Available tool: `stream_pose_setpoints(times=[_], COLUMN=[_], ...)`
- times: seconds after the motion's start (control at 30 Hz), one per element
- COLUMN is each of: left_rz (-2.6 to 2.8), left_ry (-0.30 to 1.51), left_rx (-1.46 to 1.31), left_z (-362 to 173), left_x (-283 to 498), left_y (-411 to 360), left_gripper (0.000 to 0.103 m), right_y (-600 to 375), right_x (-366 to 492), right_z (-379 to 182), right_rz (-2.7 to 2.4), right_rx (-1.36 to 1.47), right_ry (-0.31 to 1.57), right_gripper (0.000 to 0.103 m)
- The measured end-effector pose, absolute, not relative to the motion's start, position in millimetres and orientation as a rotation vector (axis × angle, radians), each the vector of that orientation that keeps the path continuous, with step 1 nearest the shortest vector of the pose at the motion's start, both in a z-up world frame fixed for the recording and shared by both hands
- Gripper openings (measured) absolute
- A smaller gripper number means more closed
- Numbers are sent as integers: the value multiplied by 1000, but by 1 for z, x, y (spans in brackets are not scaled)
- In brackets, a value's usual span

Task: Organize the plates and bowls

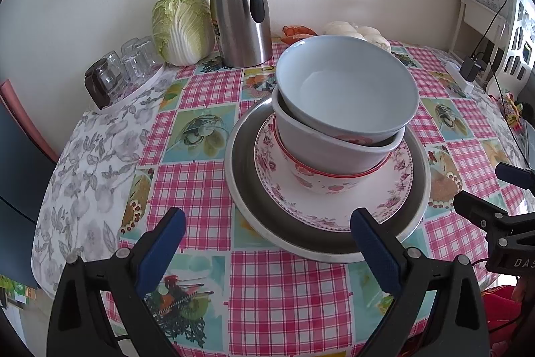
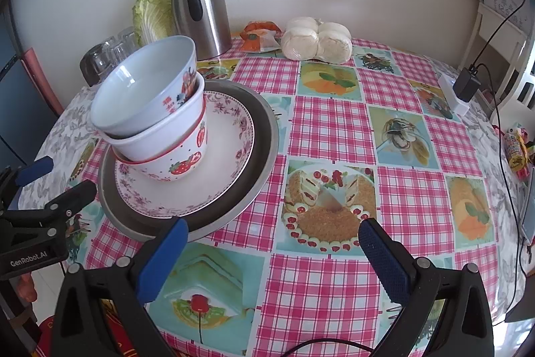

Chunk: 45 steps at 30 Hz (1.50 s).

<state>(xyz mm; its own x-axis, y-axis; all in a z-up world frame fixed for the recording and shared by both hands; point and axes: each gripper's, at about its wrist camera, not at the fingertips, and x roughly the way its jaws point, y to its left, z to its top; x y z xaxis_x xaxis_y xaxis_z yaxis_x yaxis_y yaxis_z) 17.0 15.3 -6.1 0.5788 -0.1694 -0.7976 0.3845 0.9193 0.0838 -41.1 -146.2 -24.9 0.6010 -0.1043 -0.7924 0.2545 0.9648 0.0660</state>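
Note:
A stack of dishes stands mid-table. At the bottom is a metal plate [image 1: 254, 216] [image 2: 264, 136], on it a floral plate [image 1: 334, 206] [image 2: 217, 169], then a strawberry bowl [image 1: 317, 179] [image 2: 174, 166], a plain white bowl [image 1: 321, 149] [image 2: 157, 136], and a tilted pale blue bowl [image 1: 347, 86] [image 2: 140, 89] on top. My left gripper [image 1: 267, 223] is open just in front of the stack, holding nothing. My right gripper [image 2: 271, 236] is open to the right of the stack, over bare tablecloth.
A steel thermos jug [image 1: 239, 12] [image 2: 200, 5], a cabbage [image 1: 182, 22], upturned glasses [image 1: 123, 66] and wrapped buns [image 2: 316, 37] line the far edge by the wall. A power adapter [image 2: 466, 86] and cable lie at the right.

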Motion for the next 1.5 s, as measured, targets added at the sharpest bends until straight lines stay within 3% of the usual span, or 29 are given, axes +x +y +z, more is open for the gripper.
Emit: stream_pose_setpoints(times=[1.5], left_rz=[-326], left_ry=[905], left_rx=[256], left_z=[-7], left_x=[19], left_y=[16], left_gripper=[99], right_y=[-145], right_x=[-40], right_z=[-28], right_rz=[-200], right_rx=[163], right_ry=[917], right_gripper=[103])
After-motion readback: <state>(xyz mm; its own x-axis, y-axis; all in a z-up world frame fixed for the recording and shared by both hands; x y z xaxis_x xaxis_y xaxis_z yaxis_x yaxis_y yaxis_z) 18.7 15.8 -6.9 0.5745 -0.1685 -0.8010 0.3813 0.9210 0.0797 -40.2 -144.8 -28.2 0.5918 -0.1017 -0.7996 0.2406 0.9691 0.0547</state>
